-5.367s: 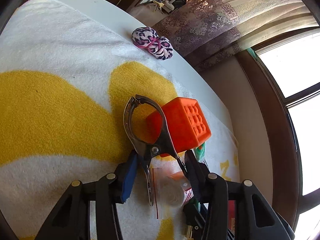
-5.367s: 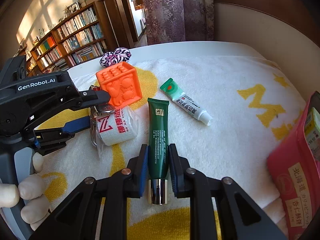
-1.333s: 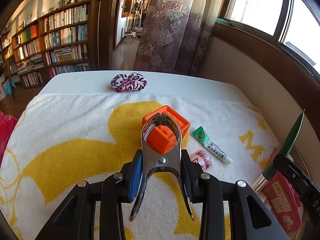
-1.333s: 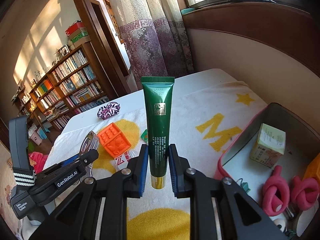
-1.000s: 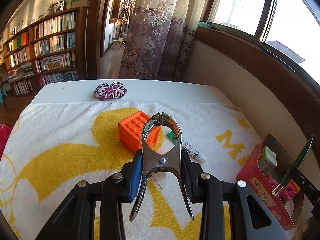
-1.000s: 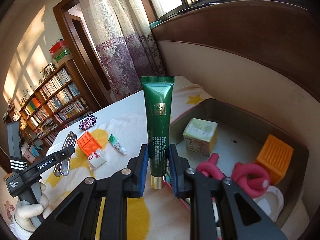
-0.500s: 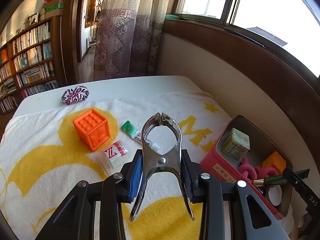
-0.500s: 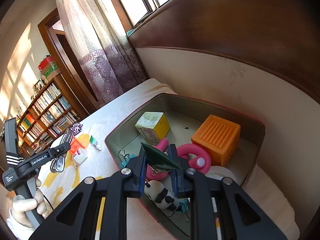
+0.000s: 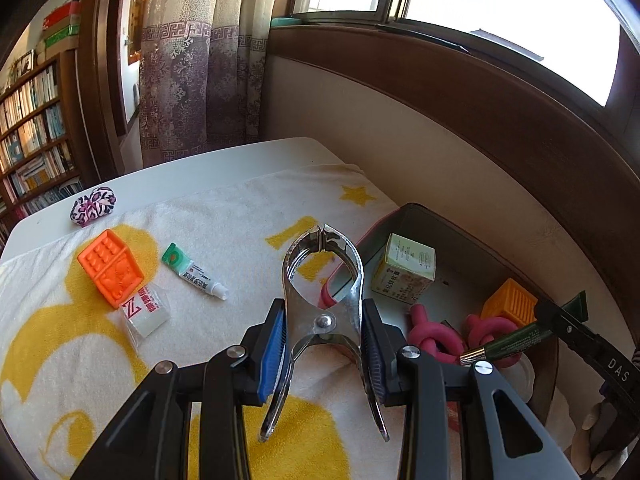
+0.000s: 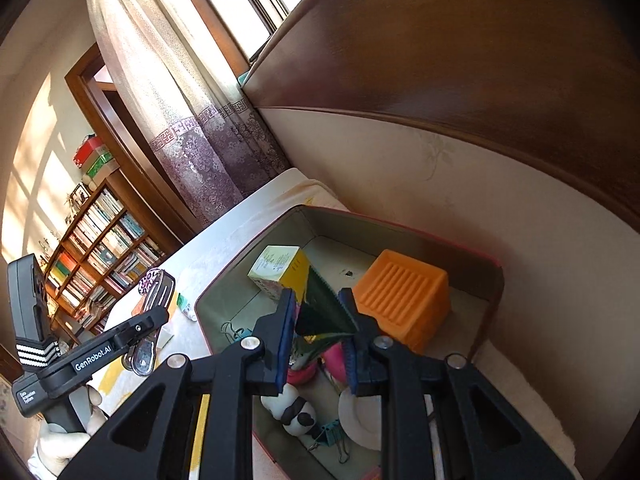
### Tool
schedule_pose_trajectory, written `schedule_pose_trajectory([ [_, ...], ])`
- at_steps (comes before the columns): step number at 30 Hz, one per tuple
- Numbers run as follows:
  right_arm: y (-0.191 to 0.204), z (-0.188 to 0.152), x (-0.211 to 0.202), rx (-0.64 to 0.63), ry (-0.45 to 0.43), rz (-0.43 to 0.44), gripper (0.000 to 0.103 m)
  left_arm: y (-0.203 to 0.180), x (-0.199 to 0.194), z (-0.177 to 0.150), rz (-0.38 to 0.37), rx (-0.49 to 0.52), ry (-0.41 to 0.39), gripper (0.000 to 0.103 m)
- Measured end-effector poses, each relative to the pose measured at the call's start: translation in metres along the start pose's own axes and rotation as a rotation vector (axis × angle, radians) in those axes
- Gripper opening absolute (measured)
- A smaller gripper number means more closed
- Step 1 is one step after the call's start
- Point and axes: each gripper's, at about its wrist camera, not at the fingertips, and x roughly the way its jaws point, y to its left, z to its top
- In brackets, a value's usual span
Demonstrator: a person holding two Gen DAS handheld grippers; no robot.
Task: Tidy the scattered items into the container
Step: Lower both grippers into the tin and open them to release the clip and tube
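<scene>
My left gripper (image 9: 323,320) is shut on a metal spring clamp (image 9: 354,272), held above the yellow-and-white towel just left of the red tin (image 9: 440,216). The right gripper (image 10: 318,320) is shut on a green tube (image 10: 320,300), which tilts between the pads over the tin's inside (image 10: 400,226). In the left wrist view the same tube (image 9: 508,344) hangs over the tin's near right part. Scattered on the towel lie an orange cube (image 9: 110,272), a small white-and-green tube (image 9: 194,272) and a clear packet with red lettering (image 9: 146,312).
The tin holds a small yellow-green box (image 9: 404,268), an orange ridged block (image 10: 404,304), pink knotted pieces (image 9: 432,336), a panda toy (image 10: 296,412) and binder clips. A leopard-print hair tie (image 9: 93,206) lies on the bare white table. A wall runs close behind the tin.
Both grippers have swung right toward the tin. The green tube has tipped from upright to slanting over the tin. The clamp stays gripped in the left gripper.
</scene>
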Motion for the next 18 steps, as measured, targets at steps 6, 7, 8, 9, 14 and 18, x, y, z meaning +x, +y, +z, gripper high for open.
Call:
schedule_pose_trajectory([
  [6,-0.003,0.001,-0.010,-0.021,-0.047,-0.026,0.026,-0.025,0.010,0.002,-0.035,0.033,0.020,0.038],
  [7,-0.002,0.002,-0.012,-0.030,-0.059,-0.032,0.027,-0.028,0.012,0.002,-0.040,0.037,0.023,0.038],
  [8,-0.001,0.002,-0.015,-0.041,-0.072,-0.038,0.029,-0.031,0.013,0.003,-0.044,0.042,0.026,0.038],
  [9,0.000,0.002,-0.017,-0.052,-0.085,-0.044,0.032,-0.035,0.015,0.003,-0.048,0.045,0.029,0.038],
  [14,0.001,0.003,-0.029,-0.072,-0.150,-0.065,0.060,-0.049,0.022,0.005,-0.068,0.065,0.042,0.038],
  [18,0.002,0.003,-0.035,-0.089,-0.176,-0.076,0.060,-0.058,0.028,0.007,-0.077,0.075,0.049,0.038],
])
